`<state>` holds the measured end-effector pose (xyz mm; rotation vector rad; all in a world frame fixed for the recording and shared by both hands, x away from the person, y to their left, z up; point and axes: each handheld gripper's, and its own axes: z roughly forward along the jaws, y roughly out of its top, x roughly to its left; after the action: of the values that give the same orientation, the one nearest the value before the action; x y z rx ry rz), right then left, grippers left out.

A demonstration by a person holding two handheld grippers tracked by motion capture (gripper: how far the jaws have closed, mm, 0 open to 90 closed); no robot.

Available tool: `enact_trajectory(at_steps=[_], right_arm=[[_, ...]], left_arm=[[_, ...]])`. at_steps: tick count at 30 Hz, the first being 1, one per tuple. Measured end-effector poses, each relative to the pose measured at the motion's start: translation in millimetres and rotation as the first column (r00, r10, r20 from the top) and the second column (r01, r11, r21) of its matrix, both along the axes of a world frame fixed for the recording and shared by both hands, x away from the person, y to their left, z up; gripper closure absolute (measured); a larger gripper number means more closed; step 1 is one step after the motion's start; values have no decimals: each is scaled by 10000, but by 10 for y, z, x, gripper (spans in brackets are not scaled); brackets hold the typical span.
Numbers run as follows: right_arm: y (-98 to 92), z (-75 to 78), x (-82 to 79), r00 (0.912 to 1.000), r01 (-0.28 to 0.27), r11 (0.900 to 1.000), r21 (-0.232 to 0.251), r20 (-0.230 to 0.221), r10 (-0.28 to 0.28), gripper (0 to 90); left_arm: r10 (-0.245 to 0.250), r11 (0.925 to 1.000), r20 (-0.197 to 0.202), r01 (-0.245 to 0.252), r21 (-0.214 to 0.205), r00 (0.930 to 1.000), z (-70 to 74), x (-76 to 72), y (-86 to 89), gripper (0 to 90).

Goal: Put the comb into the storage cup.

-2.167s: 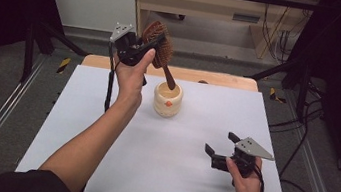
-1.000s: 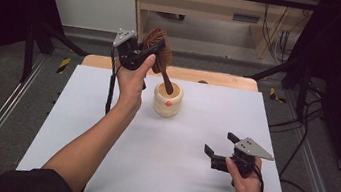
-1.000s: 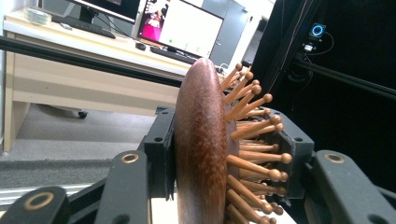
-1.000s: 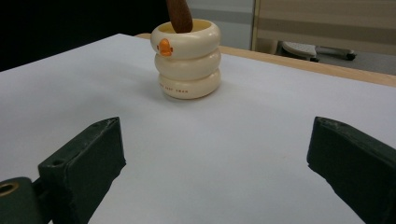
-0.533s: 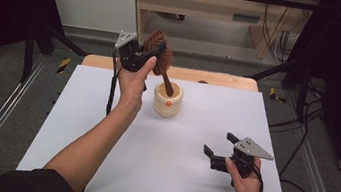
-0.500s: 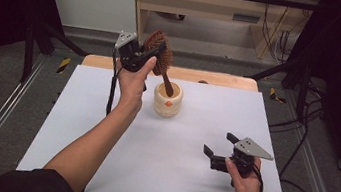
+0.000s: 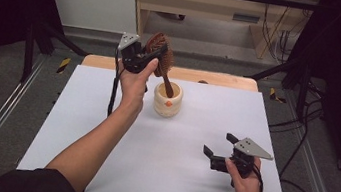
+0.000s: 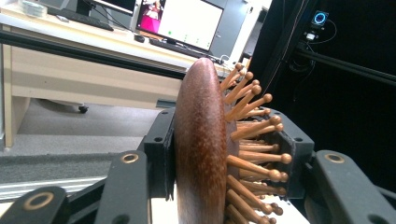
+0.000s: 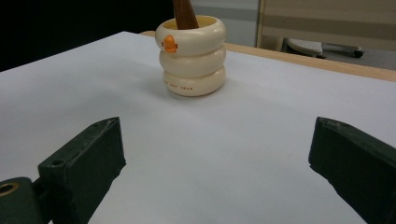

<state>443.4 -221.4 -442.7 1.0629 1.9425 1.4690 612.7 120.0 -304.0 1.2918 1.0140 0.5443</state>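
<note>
Wooden hairbrush [image 7: 160,56]: stiff, likely light, smooth back possibly slippery; best taken across the head, pad to back and pad to pegs, as the left gripper [image 7: 149,58] now clamps it. Handle tip stands inside the cream ringed cup [image 7: 167,99], head tilted above it. Right gripper [image 7: 215,155], near side of the cup, well apart: jaws spread, empty.

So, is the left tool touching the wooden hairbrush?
Touching. In the left gripper view the left tool is shut on the hairbrush: one pad presses its smooth back, the other its bristles.
</note>
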Motion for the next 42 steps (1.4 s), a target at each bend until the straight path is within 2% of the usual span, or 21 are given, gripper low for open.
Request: enact_trajectory(at_steps=[7, 42], right_arm=[[-3, 1, -1, 10000, -8, 10000, -6, 8, 8, 38], [-1, -12, -2, 10000, -2, 10000, -17, -22, 2, 38]], left_arm=[[-40, 9999, 69, 39, 168, 10000, -8, -10, -17, 502], [13, 9998, -186, -9, 203, 9998, -143, 18, -8, 502]])
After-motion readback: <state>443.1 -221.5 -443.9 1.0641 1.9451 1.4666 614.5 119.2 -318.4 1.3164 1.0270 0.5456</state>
